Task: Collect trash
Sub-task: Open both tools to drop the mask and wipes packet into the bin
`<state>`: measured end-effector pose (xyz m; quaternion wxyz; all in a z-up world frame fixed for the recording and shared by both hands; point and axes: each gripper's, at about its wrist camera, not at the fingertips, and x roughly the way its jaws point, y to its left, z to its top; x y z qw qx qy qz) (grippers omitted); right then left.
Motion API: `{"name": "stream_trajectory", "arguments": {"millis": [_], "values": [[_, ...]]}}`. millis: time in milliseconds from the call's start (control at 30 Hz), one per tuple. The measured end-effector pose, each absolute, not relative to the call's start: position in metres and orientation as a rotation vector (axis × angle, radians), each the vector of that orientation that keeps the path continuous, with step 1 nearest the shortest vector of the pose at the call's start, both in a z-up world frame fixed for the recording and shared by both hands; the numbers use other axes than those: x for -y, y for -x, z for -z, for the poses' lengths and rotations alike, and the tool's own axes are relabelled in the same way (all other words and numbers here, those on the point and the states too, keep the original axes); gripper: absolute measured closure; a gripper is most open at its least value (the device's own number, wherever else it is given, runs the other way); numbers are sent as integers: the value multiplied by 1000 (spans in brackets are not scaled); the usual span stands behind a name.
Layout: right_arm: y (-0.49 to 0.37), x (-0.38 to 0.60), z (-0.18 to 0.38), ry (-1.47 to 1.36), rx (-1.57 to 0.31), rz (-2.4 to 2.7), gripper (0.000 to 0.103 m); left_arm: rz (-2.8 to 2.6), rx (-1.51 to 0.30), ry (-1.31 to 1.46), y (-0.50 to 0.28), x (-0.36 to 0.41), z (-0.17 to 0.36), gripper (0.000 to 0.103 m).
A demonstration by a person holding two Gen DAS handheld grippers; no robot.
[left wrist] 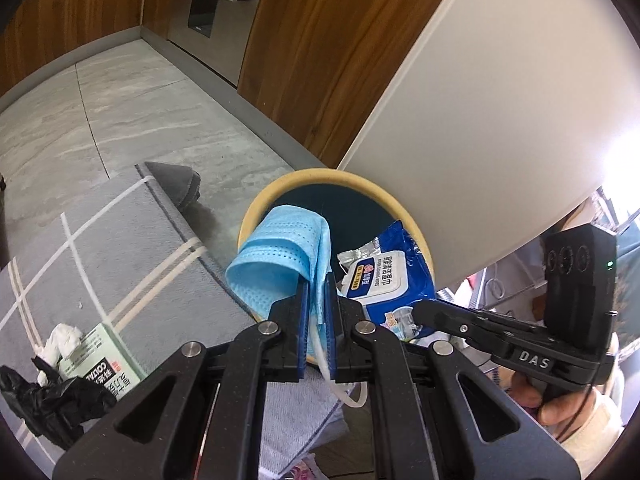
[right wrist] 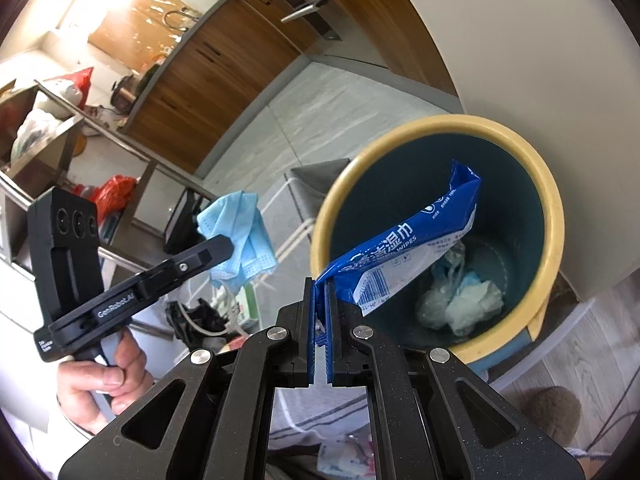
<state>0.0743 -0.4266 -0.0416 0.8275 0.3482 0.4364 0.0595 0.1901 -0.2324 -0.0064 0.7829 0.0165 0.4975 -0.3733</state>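
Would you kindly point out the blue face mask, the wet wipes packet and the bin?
face mask (left wrist: pixel 276 256), left wrist view, pleated front.
wet wipes packet (right wrist: pixel 404 248), right wrist view, blue side.
bin (right wrist: pixel 554 200), right wrist view, yellow rim.

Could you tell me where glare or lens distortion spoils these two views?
Left wrist view: blown-out glare at the right edge beside the white panel; the fisheye bends the cabinets, though the face mask stays sharp. Right wrist view: sunlight washes out the upper-left counter, the bin rim bulges, and the wipes pack print is readable.

Left gripper (left wrist: pixel 317 292): matte black linkage arms, silver pivot screws, blue finger pads. Right gripper (right wrist: pixel 320 300): the same build; behind it, a black camera block with three round lenses, a green indicator and white "DAS" lettering
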Motion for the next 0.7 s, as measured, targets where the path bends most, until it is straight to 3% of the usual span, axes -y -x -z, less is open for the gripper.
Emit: {"name": "stream_trajectory", "arguments": {"millis": [333,433,600,633,700], "values": [[-74,439,66,-737,-1000,-75,98,815,-1103,-110,-194,277,37,96],[-72,445,71,-739,-1023,-41,95,809,-1117,-127,-196,289,46,91],[-67,460,79,-761,-1048,28,90,810,-1123,-114,-197,294,51,55],[-65,462,79,-763,-1047,42,84,807,-1113,-113,-197,293,48,50],[-63,466,77,-757,-1038,65,81,802,-1095,-112,-197,290,44,41]]}}
